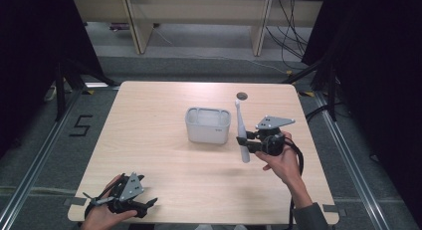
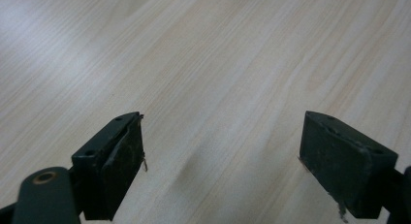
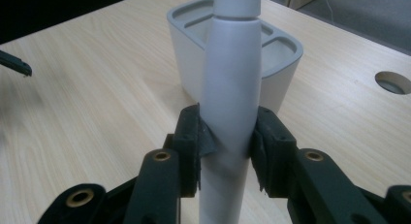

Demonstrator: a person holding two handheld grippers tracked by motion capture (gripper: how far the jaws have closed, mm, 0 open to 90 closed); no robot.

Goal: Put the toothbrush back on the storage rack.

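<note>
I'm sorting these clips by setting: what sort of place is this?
Probably a lab or recording workspace, not a home. A bare wooden table stands between dark curtains, loose cables trail over the floor, and a "5" is marked beside the table.

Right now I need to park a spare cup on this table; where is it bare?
Bare: the wide left stretch between the white holder and the left gripper, and the far strip by the round hole. Crowded: right of the holder, where the right gripper clamps the toothbrush.
</note>
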